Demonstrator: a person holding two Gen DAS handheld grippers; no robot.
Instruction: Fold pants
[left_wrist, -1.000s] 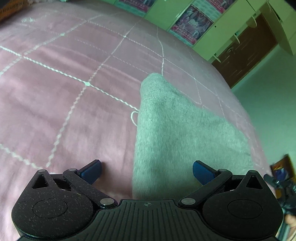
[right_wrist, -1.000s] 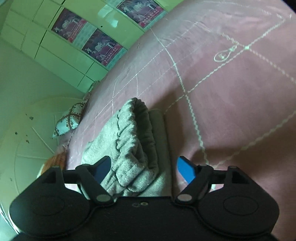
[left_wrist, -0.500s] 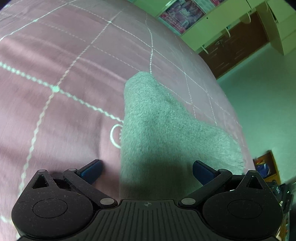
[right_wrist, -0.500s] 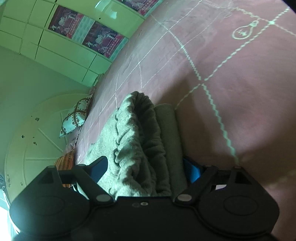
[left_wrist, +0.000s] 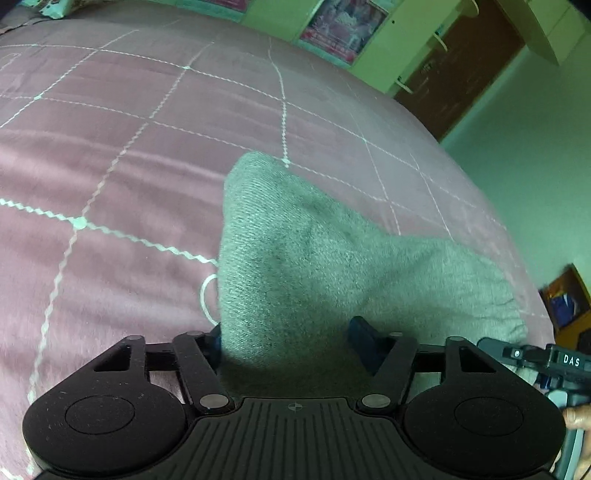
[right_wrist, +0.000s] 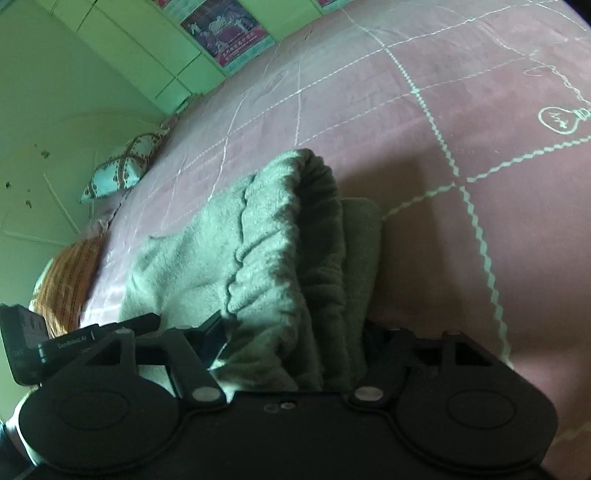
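The grey knit pants (left_wrist: 325, 258) lie folded on the pink quilted bed (left_wrist: 110, 166). In the left wrist view my left gripper (left_wrist: 291, 339) is shut on the near edge of the pants, its blue pads pressed into the cloth. In the right wrist view the gathered waistband end of the pants (right_wrist: 280, 240) is bunched between my right gripper's (right_wrist: 291, 343) jaws, which are shut on it. The right gripper's body (left_wrist: 546, 362) shows at the right edge of the left wrist view, and the left gripper's body (right_wrist: 55, 347) shows at the left of the right wrist view.
A patterned pillow (right_wrist: 122, 170) and an orange cushion (right_wrist: 70, 277) lie at the bed's far left. Green cabinets with posters (left_wrist: 343, 26) and a brown door (left_wrist: 461, 74) stand beyond the bed. The bed's edge drops off to the right (left_wrist: 517, 258).
Both grippers went from open to shut on the pants. The cloth has bunched up and lifted slightly between the jaws. The views tilted up.
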